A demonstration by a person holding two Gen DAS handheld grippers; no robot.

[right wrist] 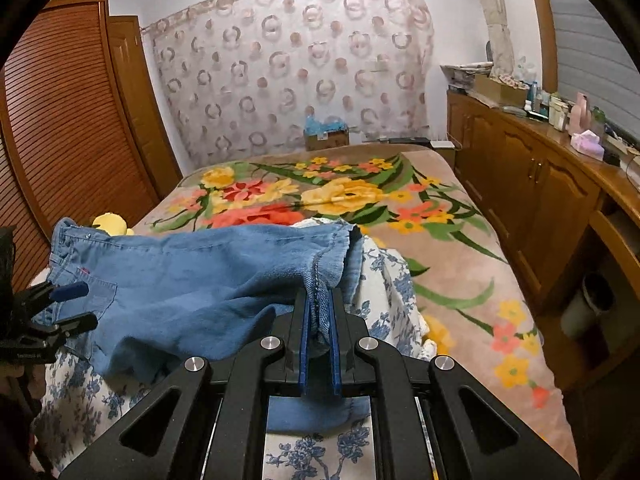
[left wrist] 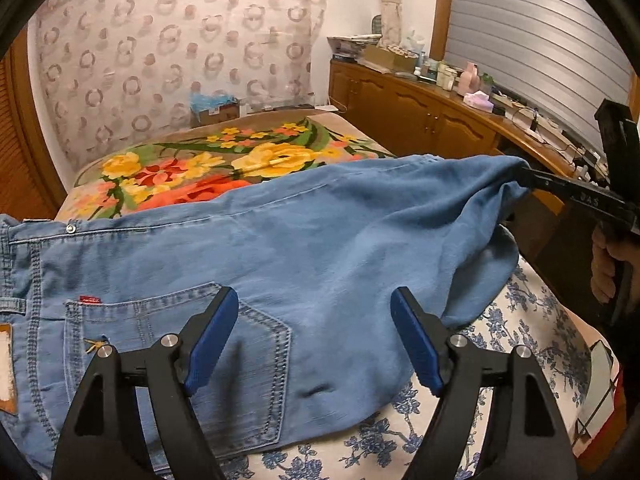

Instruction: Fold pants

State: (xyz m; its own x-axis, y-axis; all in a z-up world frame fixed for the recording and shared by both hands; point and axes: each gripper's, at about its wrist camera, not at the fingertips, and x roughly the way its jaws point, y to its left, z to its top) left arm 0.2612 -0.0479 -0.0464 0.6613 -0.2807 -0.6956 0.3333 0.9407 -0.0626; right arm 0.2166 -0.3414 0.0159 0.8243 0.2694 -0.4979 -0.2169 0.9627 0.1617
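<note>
I'm pinching the hem of the jeans (right wrist: 192, 276) in my right gripper (right wrist: 320, 320) at frame centre; my left gripper (left wrist: 314, 336) is hanging spread above their back pocket (left wrist: 176, 364), low in frame.

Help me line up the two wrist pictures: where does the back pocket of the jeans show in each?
Left wrist view: the back pocket lies lower left, just ahead of the open left gripper.
Right wrist view: the pocket sits far left, by the left gripper's blue fingers.
Shared landmark: the floral blanket behind the jeans.
</note>
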